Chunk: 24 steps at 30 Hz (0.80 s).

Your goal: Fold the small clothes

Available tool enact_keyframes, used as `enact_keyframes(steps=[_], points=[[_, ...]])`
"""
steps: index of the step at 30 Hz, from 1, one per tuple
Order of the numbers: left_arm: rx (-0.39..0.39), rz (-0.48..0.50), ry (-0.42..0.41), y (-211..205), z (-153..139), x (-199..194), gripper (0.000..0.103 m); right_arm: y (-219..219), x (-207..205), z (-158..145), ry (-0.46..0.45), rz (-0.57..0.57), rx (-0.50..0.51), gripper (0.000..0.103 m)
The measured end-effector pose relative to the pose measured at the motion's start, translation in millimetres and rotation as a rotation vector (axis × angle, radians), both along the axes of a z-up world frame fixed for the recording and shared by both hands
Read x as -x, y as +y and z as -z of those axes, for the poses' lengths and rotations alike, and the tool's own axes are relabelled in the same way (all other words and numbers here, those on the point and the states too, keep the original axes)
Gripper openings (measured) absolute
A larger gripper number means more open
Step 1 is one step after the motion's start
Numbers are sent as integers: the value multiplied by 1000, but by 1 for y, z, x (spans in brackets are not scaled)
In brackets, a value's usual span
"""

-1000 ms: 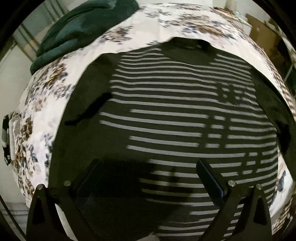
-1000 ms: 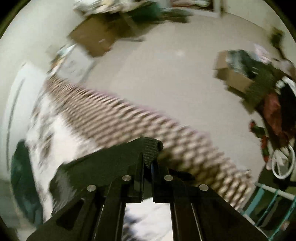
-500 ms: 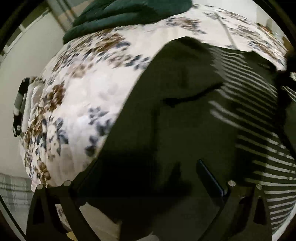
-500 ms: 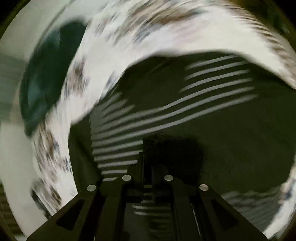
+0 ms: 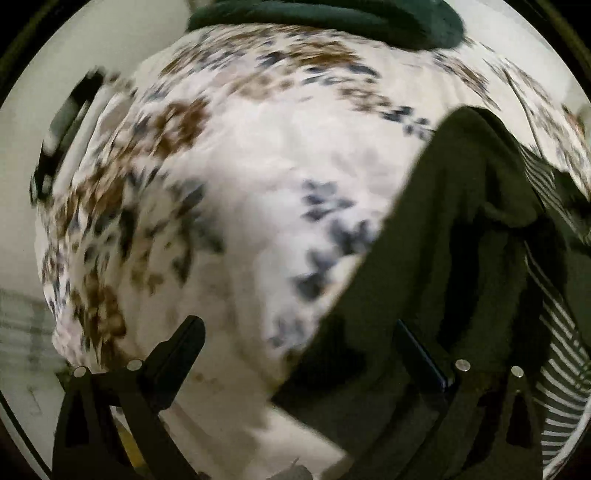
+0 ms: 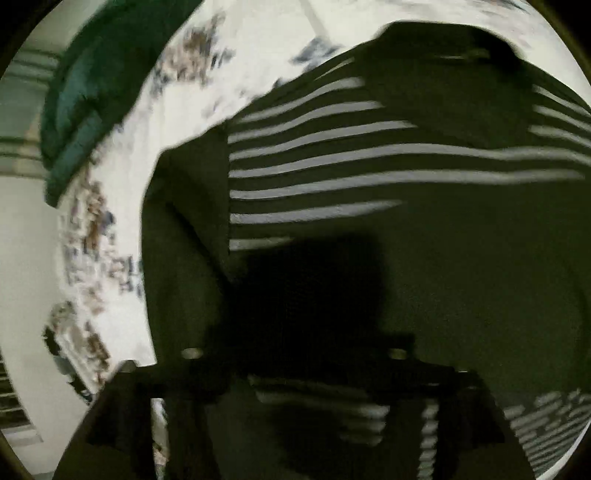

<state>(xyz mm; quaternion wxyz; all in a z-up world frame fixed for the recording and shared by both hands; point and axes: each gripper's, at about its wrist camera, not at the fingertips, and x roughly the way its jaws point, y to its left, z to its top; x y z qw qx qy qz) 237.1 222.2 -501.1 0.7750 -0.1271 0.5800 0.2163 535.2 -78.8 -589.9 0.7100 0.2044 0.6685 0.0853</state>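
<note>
A dark shirt with white stripes [image 6: 332, 162] lies on a bed with a flowery white cover [image 5: 258, 155]. One dark sleeve is laid over the stripes on the right side of the shirt. The picture from the right tongs is blurry.

The left tongs [image 5: 299, 354] are spread wide. Nothing is between the two fingers. One finger [image 5: 181, 347] hangs over the flowery cover. The other finger is over the dark edge of the shirt, which fills the right side of that view. I cannot tell if that finger touches the cloth.

The right tongs [image 6: 295, 373] are right above the shirt, low and close. They throw a big dark shadow on the cloth. The tips are lost in that shadow and the blur, so I cannot tell if they are spread or pinching the shirt.

A thick green blanket [image 5: 332, 14] sits bunched up at the far end of the bed, well apart from the shirt. It shows at the top left of the right tongs' view too.
</note>
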Motion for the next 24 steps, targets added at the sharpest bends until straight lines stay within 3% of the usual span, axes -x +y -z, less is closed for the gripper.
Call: enact_keyframes(steps=[4,6,10,11,12,13,15,19,20,24], points=[[110,-44,21,20,21,27,103,-37,53,-10,29,15,-4,65],[219,-63,44,22,41,31,103,-56,77,-14,48,17,-2,65],[359,-84,54,9,75,21,90,-76,121,7,127,43,-12,65],[341,-75,54,3,78,17,81,-75,130,14,144,45,-4,65],[313,-66,57,-1,77,13,58,-75,136,20,159,45,5,65],[278,-57,67,-4,75,10,45,-74,142,26,171,41,15,65],[235,-65,57,-3,60,10,10,-71,153,33,182,16,40,65],[301,-93,-5,18,28,24,6,-66,167,35,175,-28,76,65],[292,-78,-7,22,16,25,2,-66,168,34,173,-32,76,65],[203,-39,-51,47,-22,21,2,-59,163,29,157,-51,122,65]])
